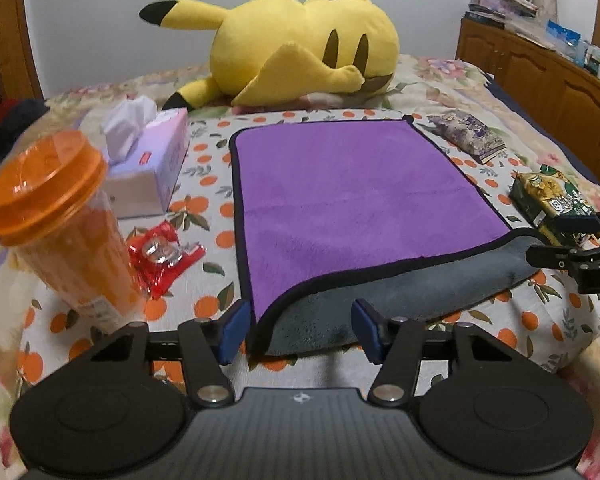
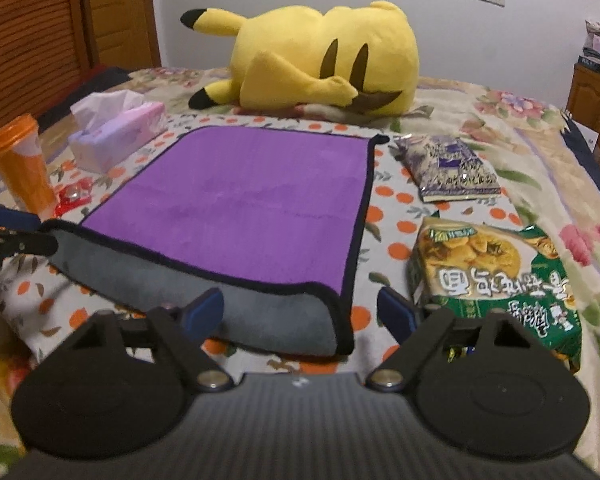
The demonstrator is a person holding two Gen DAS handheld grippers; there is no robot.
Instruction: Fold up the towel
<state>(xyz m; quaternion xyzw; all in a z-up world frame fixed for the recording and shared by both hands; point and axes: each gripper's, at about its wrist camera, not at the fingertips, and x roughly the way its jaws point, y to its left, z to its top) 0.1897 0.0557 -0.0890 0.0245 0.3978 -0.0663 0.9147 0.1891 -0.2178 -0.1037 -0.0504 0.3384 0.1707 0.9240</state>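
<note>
I hold both grippers spread and empty at the bed's near edge, left gripper (image 1: 296, 330) and right gripper (image 2: 300, 312) each straddling a near corner of the towel (image 1: 340, 196).

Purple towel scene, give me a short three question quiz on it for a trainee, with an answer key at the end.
1. True or false: the left gripper and the right gripper are both open at the towel's near corners.
2. Multiple choice: what lies at the far end of the bed behind the towel? A) a yellow plush toy B) a folded blanket C) a laptop
3. Fill in: beside the orange cup, on the towel's left, stands a ____ box.

Key: 1 true: each gripper's fingers stand apart around a corner where the grey underside shows. 2 A. 3 tissue.
</note>
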